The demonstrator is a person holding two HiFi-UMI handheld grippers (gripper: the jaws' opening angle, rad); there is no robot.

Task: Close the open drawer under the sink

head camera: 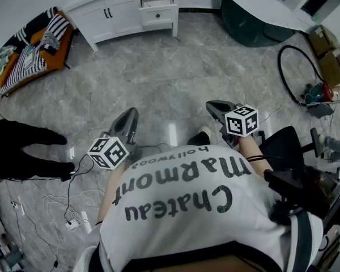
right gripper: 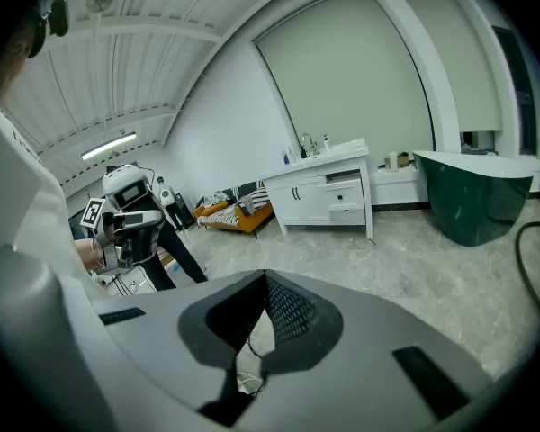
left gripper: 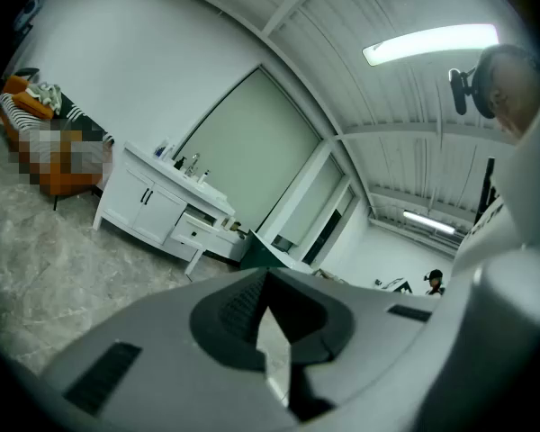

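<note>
A white vanity cabinet stands against the far wall, well away from me across the grey marble floor. Its upper drawer is pulled out, with a shut drawer just below it. The open drawer also shows in the left gripper view and the right gripper view. My left gripper is held low in front of my body, shut and empty. My right gripper sits beside it, also shut with nothing in it. Both point toward the cabinet from a distance.
An orange sofa with striped blankets sits left of the cabinet, a dark green tub to its right. A black sleeve reaches in at left. Cables, a hose loop and boxes lie on the floor.
</note>
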